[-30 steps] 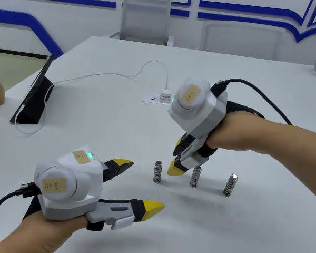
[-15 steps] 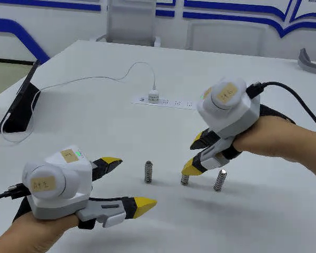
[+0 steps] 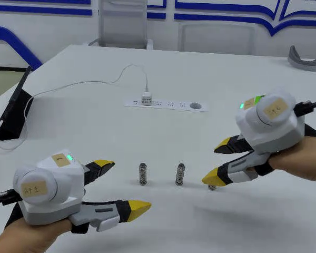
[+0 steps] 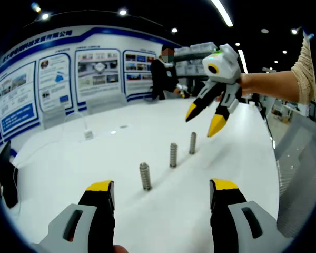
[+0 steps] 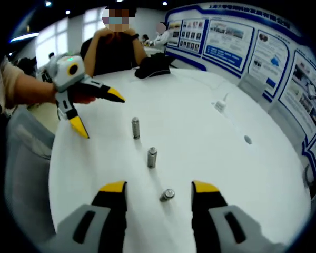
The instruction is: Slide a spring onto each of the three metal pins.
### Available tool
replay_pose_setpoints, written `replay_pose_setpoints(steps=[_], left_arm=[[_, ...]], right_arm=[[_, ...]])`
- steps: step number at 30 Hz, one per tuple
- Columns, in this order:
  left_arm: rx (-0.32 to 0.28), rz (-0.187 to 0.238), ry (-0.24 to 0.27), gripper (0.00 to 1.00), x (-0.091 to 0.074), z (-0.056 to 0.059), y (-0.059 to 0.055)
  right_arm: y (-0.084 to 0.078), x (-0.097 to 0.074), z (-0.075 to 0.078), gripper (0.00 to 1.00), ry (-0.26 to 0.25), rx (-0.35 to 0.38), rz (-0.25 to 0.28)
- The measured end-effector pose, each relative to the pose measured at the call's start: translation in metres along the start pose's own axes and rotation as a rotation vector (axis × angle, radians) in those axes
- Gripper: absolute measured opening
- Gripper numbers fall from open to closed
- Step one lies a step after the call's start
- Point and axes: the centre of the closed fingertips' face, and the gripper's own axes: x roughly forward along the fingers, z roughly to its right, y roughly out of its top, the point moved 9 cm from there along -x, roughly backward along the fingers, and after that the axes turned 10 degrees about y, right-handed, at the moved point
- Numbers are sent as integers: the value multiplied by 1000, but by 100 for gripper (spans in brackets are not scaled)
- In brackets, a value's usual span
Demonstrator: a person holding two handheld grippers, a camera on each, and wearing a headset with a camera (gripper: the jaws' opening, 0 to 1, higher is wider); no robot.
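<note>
Three upright metal pins, each with a spring on it, stand in a row on the white table: the left one (image 3: 142, 173), the middle one (image 3: 180, 174) and the right one (image 3: 212, 186), mostly hidden behind a yellow fingertip. In the left gripper view they are the near pin (image 4: 145, 176), the middle pin (image 4: 173, 155) and the far pin (image 4: 193, 143). My left gripper (image 3: 124, 185) is open at the lower left, short of the row. My right gripper (image 3: 220, 162) is open, raised just above the right pin (image 5: 167, 195), holding nothing.
A white power strip (image 3: 163, 104) with a plugged charger and cable lies further back. A dark tablet (image 3: 11, 113) leans at the table's left edge. A person (image 5: 117, 45) sits at the far side in the right gripper view.
My right gripper has moved right and away from the middle pin, ending above the right pin. The head camera has shifted. My left gripper has kept its place, open.
</note>
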Motion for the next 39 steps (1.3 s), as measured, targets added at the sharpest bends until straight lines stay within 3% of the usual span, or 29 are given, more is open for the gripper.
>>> replay_pose_setpoints(steps=[8,16,21,39], left_arm=[[-2,-2,-5,76,-2,3,-1],[-14,0,-3,77,-5,3,-3],[-22,-3,0,78,-7,3,-6],[-43,3,11,79,-11,5,-9]], right_arm=[[-23,-9,-11,53,-27,38,42],[-39,-14,-22,56,-68,93,123],[-46,-16,-29,58,-93,123,181],[-56,-17,-37,62,-140,176,247]])
